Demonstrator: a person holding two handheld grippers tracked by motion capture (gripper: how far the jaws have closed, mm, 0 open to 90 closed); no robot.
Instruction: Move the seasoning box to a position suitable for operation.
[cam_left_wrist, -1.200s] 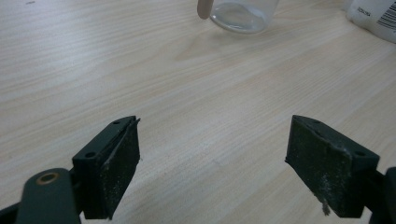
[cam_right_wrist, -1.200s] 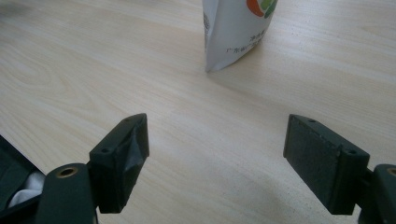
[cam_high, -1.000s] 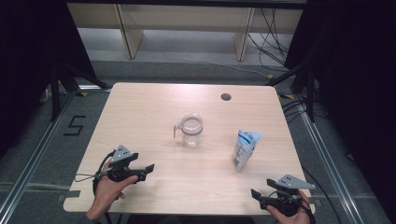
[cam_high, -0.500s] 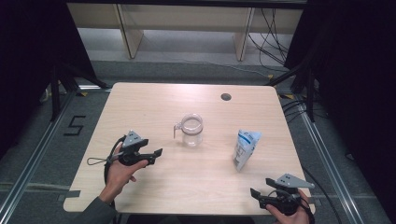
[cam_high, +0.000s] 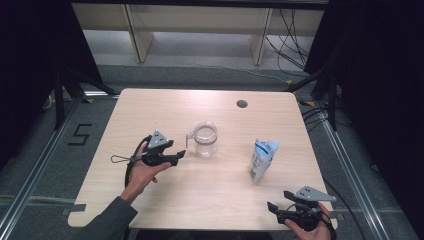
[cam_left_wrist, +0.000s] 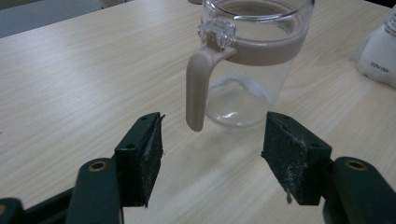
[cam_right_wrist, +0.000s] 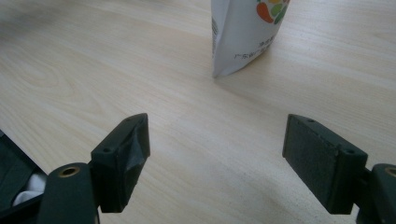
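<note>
A clear plastic jug (cam_high: 205, 140) with a beige band and handle stands upright mid-table. In the left gripper view the jug's handle (cam_left_wrist: 196, 88) hangs just ahead of the jaws. My left gripper (cam_high: 179, 156) sits a short way to the jug's left, open; its jaws have just been closing, with nothing between them (cam_left_wrist: 212, 154). A white stand-up pouch (cam_high: 262, 160) stands to the right of the jug and also rises ahead of the right gripper's jaws as pouch (cam_right_wrist: 245, 32). My right gripper (cam_high: 272, 207) rests at the table's front right edge, open and empty (cam_right_wrist: 217, 161).
The light wooden table (cam_high: 150, 110) has a round cable hole (cam_high: 242, 104) at the back right. Black curtains and metal floor rails flank the table. A number marker (cam_high: 80, 135) is taped to the floor at left.
My left gripper has moved forward and right, from the front left of the table to just left of the jug. Its jaws stand narrower. The right gripper has stayed put.
</note>
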